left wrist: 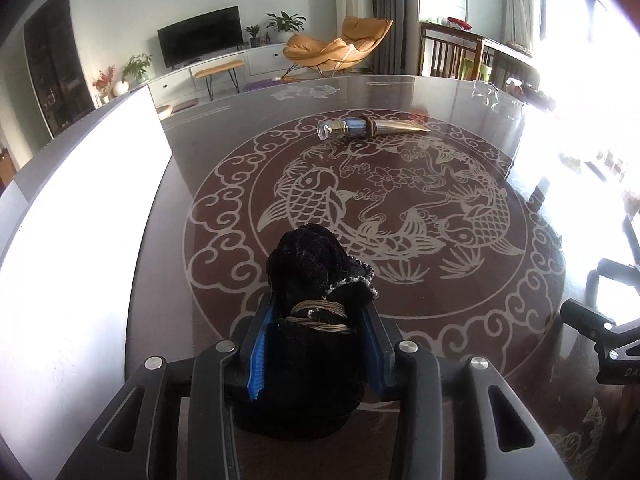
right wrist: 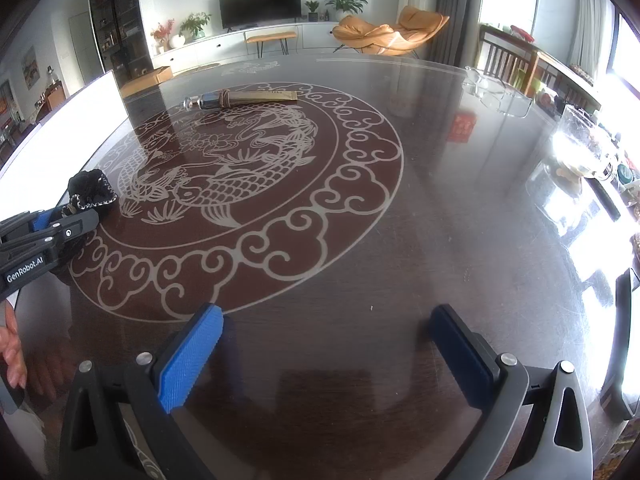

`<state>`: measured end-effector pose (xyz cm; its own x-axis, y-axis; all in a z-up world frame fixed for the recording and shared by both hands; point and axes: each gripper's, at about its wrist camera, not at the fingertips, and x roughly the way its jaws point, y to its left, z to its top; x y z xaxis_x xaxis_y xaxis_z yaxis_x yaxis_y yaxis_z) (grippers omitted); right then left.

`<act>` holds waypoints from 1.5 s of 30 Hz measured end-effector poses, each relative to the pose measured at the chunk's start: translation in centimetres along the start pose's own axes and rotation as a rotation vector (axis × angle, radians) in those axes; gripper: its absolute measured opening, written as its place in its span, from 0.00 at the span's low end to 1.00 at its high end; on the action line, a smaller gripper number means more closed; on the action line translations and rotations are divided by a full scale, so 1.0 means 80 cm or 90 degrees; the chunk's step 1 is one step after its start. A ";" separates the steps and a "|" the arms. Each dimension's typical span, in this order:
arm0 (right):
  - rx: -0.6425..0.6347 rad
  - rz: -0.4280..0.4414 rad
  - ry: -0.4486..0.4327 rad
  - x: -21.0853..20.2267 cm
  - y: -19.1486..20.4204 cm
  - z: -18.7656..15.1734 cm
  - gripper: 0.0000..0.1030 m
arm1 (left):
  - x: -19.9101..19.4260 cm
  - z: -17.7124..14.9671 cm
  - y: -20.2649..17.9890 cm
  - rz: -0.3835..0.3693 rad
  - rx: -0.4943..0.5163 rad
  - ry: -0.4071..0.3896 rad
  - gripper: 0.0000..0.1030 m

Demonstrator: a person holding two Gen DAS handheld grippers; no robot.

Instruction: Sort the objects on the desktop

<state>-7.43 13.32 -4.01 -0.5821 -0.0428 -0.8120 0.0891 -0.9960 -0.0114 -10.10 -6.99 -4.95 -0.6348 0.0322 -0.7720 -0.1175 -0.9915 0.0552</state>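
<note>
Behind the big glass-topped table (right wrist: pixel 400 240) lies a living room with a television (left wrist: pixel 200 42), potted plants and an orange lounge chair (left wrist: pixel 340 46). Under the glass sits a round brown panel with pale carp and cloud scrolls. At the near edge of that panel the left gripper (left wrist: pixel 316 320) clamps a black cloth pouch (left wrist: pixel 316 264) between its blue pads; the pouch's neck, wound with tan cord, lies right between the fingers and its puffy top sticks out beyond the tips. From the right wrist view the same pouch (right wrist: pixel 90 192) shows at the far left, gripped just above the table. Across the panel, well apart from the pouch, a small horn-shaped bottle (left wrist: pixel 372 127) with a glass stopper lies on its side. The right gripper (right wrist: pixel 324 320) hangs over bare dark tabletop, its fingers spread wide with nothing between them. A white board (left wrist: pixel 80 200) lies along the table's left side.
</note>
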 end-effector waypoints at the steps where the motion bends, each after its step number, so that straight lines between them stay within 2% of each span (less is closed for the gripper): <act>1: 0.000 0.000 0.000 0.000 0.000 0.000 1.00 | 0.000 0.000 0.000 -0.001 -0.001 0.000 0.38; 45: -0.001 0.000 0.000 -0.001 0.001 -0.001 1.00 | 0.006 0.002 0.003 -0.009 -0.007 0.003 0.40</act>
<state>-7.33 13.28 -4.01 -0.5815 -0.0426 -0.8124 0.0905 -0.9958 -0.0125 -10.55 -7.21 -5.24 -0.6297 0.0451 -0.7755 -0.1173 -0.9924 0.0376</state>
